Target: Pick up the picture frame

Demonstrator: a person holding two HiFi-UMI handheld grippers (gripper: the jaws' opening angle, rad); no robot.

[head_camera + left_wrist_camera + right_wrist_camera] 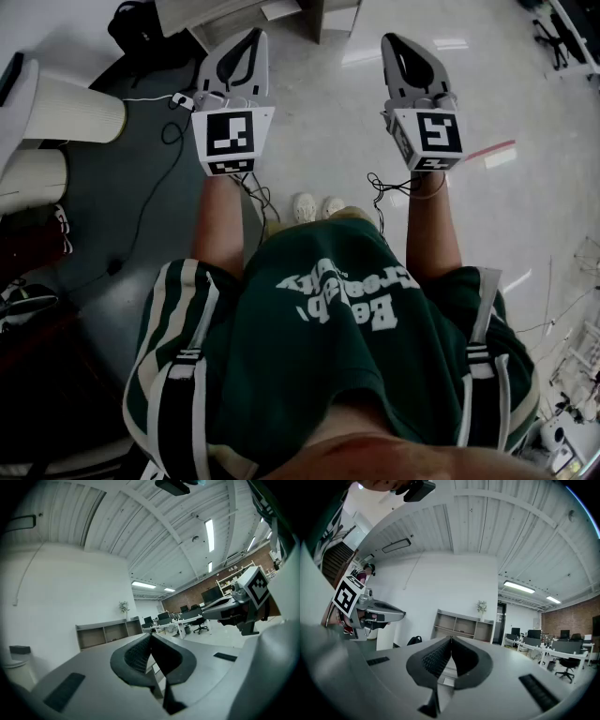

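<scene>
Left gripper (255, 37) and right gripper (389, 41): jaws pressed together, empty, held level. Picture frame nowhere in view; risk is arriving with jaws closed and knocking it.

The picture frame is out of sight in every view; left tongs (151, 635) and right tongs (451, 639) closed, empty

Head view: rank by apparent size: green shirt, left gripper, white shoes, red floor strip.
1. green shirt, closest to camera, so inflated
2. left gripper
3. white shoes, as a pair
4. red floor strip
</scene>
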